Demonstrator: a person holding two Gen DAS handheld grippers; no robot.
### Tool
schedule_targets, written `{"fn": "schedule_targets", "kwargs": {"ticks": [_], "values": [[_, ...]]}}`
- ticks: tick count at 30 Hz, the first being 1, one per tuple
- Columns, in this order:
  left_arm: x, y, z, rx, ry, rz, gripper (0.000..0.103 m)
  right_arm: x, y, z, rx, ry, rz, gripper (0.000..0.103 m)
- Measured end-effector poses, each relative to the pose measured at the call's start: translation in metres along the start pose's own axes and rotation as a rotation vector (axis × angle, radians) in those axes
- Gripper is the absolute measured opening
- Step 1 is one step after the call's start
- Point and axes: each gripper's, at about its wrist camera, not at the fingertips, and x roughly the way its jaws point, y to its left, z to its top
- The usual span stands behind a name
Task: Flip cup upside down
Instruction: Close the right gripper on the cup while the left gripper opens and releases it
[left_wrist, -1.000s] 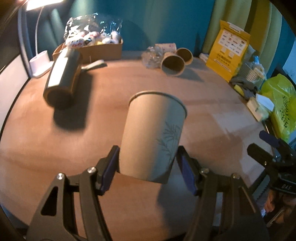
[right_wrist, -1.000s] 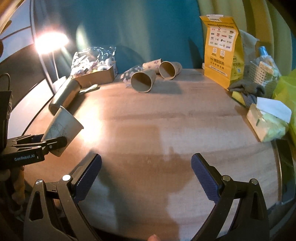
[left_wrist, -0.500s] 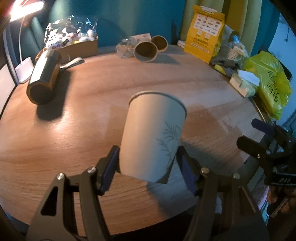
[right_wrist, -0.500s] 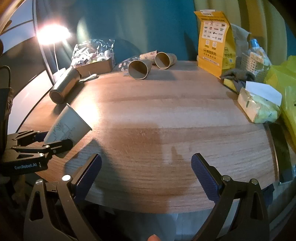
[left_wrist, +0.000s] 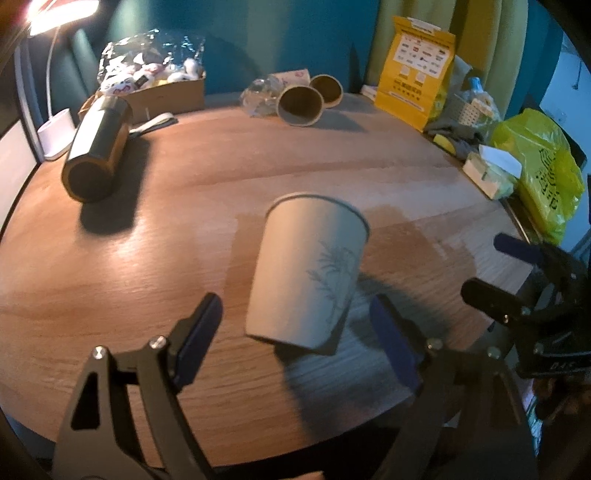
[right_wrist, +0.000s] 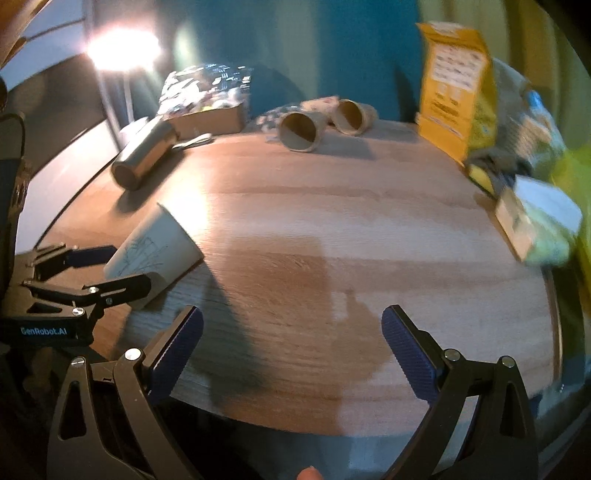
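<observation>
left wrist: tapered paper cup (left_wrist: 310, 269) between parted ribbed pads (left_wrist: 195, 332).

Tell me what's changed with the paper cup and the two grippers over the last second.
The left gripper has opened: its fingers, clamped on the paper cup a second ago, now stand apart from it. The cup, let go, sits tilted over the wooden table. The right gripper stays open and empty, and the two cups lying at the back haven't moved.

Bare tabletop (right_wrist: 369, 229) before far cups (right_wrist: 299, 131)
</observation>
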Motion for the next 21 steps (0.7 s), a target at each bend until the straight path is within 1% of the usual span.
{"fn": "schedule_targets", "kwargs": {"ticks": [2,3,5,7,8,9,10,11,12,13,14,15,17,19,21], "values": [[-0.007,0.007,-0.004,-0.018,-0.013,0.002,0.084,0.001,0.008,0.008,-0.092,0.001,0.008,0.099],[-0.01,0.009,-0.006,-0.022,-0.016,0.006,0.084,0.001,0.016,0.015,-0.175,0.002,0.013,0.099],[-0.017,0.019,-0.012,-0.04,-0.026,0.023,0.084,0.002,0.028,0.025,-0.283,0.009,0.05,0.099],[-0.025,0.031,-0.018,-0.069,-0.034,0.025,0.084,0.003,0.049,0.035,-0.456,0.033,0.112,0.099],[-0.029,0.039,-0.023,-0.091,-0.04,0.028,0.084,0.004,0.057,0.036,-0.517,0.042,0.12,0.099],[-0.032,0.046,-0.026,-0.109,-0.043,0.03,0.084,0.007,0.07,0.038,-0.635,0.057,0.131,0.099],[-0.037,0.056,-0.031,-0.135,-0.05,0.035,0.084,0.008,0.08,0.038,-0.725,0.066,0.141,0.099],[-0.04,0.062,-0.035,-0.15,-0.055,0.04,0.084,0.01,0.095,0.036,-0.867,0.075,0.157,0.099],[-0.042,0.069,-0.039,-0.169,-0.057,0.045,0.084,0.011,0.103,0.035,-0.958,0.082,0.165,0.099],[-0.045,0.078,-0.044,-0.193,-0.061,0.047,0.084,0.014,0.116,0.031,-1.1,0.097,0.167,0.099],[-0.046,0.083,-0.047,-0.208,-0.061,0.049,0.084,0.016,0.125,0.026,-1.21,0.112,0.162,0.099],[-0.047,0.088,-0.05,-0.223,-0.06,0.05,0.084,0.017,0.13,0.021,-1.278,0.117,0.16,0.099],[-0.051,0.1,-0.058,-0.253,-0.062,0.055,0.084,0.02,0.149,0.013,-1.476,0.137,0.16,0.098],[-0.053,0.109,-0.064,-0.278,-0.065,0.059,0.084,0.024,0.158,0.009,-1.597,0.183,0.177,0.096],[-0.053,0.117,-0.068,-0.296,-0.064,0.06,0.084,0.025,0.166,0.001,-1.69,0.213,0.197,0.094]]}}
